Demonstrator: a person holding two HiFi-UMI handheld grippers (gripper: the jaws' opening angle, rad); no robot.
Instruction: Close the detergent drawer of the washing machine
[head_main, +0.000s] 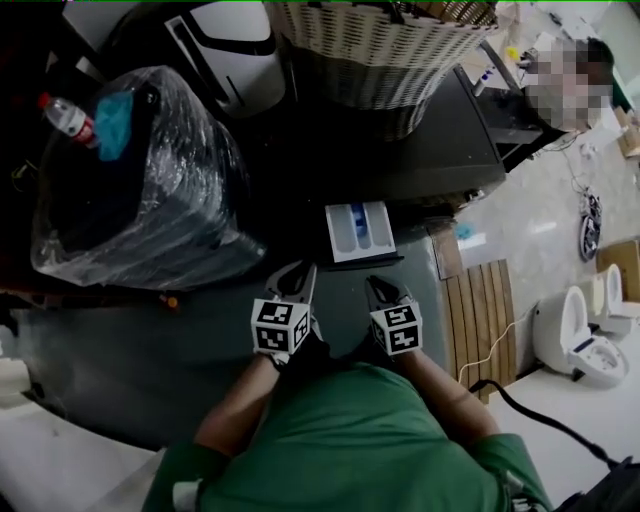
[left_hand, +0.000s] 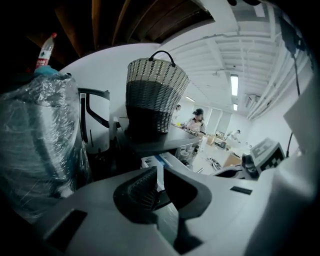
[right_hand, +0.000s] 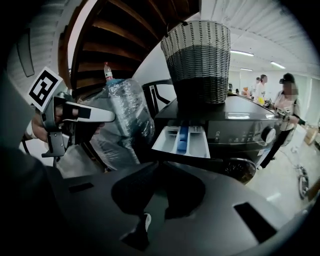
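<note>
Detergent drawer (head_main: 358, 232) stood pulled out at the upper left of the dark front of the washing machine (head_main: 420, 150). The tray was open to view, with a blue middle compartment between two pale ones. Nothing touched it.

Your left gripper (head_main: 295, 275) hung just short of the drawer's front left corner, apart from it. Its jaws were a narrow slit apart with the tips not meeting and nothing between them. A strip of the pale tray showed through the gap in the left gripper view. Your right gripper (head_main: 380, 290) sat just beside the left one, below the drawer's front edge and also clear of it. Its jaws looked closed tip to tip on nothing, though that view was dark and a hairline gap could not be ruled out.

On the machine's top stood a wicker basket (head_main: 385, 50), upright, pale above and dark below. Left of the machine sat a bulky dark bundle (head_main: 140, 200) wrapped in clear film, with a red-capped bottle (head_main: 68, 118) and a teal item (head_main: 113, 122) on top. On the floor to the right lay a wooden slatted board (head_main: 485, 310), and beyond it white toilet bowls (head_main: 590, 340). A person (right_hand: 287, 107) stood well back in the room.
</note>
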